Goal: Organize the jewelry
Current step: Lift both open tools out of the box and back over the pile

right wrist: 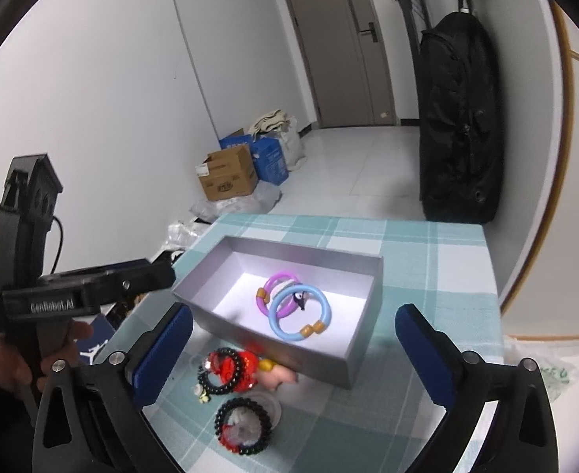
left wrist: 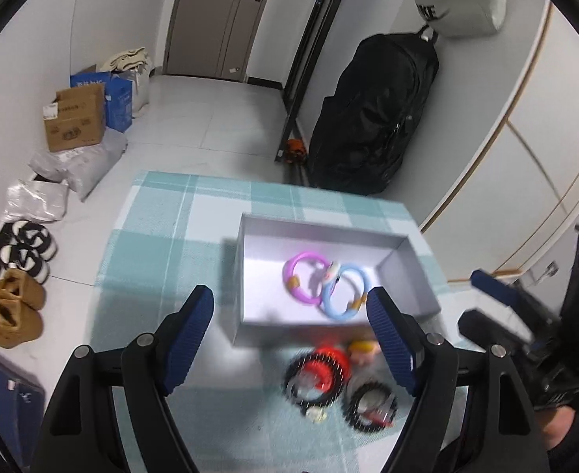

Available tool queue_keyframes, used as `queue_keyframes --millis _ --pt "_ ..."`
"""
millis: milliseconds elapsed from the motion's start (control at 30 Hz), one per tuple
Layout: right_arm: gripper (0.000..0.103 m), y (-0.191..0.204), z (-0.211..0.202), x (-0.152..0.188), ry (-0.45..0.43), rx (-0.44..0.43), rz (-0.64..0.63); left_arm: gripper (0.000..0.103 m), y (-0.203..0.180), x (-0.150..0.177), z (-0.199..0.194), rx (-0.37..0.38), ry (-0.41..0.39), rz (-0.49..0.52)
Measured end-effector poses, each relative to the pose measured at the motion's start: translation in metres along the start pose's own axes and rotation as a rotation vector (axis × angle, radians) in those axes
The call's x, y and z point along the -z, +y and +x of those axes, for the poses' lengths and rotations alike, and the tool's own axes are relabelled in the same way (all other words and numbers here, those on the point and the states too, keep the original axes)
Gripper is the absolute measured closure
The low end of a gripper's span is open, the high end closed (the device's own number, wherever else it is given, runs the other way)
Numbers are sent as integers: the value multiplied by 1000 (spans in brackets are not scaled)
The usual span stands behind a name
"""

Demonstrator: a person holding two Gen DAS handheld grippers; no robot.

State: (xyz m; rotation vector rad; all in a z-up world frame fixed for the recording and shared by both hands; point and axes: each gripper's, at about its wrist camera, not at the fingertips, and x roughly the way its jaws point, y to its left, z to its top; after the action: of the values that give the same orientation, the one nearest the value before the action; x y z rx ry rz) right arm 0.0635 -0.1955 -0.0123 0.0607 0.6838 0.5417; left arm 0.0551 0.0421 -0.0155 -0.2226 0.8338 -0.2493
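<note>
Box (right wrist: 273, 349) sits on the counter (right wrist: 427, 414), two bangles (right wrist: 293, 307) inside it, overlapping. Bead bracelets (right wrist: 244, 425) and small trinkets (right wrist: 277, 376) lie on the counter just in front of the box's near wall. Cardboard boxes (right wrist: 228, 175) on the floor, behind-left.

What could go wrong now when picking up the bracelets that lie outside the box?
The black beaded bracelets and the red one lie crowded together, so a gripper might snag two at once. They sit close against the grey box, which a gripper could push. Both the left gripper and the right gripper hover over one spot and may collide.
</note>
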Motion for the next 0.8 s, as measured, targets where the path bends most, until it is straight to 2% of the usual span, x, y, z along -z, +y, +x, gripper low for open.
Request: queue_keyframes --millis 100,167,400,800 --pt "0 1 -5 6 10 34 10 24 -5 8 -7 -38 -11 21" --pt "0 0 -6 8 16 40 23 19 -5 14 -12 -53 -21 15" --pt "0 11 -11 26 57 49 0 19 -2 30 -16 -105 -16 -21" --pt "0 23 -1 58 178 56 -50 19 8 57 8 -144 127 -39"
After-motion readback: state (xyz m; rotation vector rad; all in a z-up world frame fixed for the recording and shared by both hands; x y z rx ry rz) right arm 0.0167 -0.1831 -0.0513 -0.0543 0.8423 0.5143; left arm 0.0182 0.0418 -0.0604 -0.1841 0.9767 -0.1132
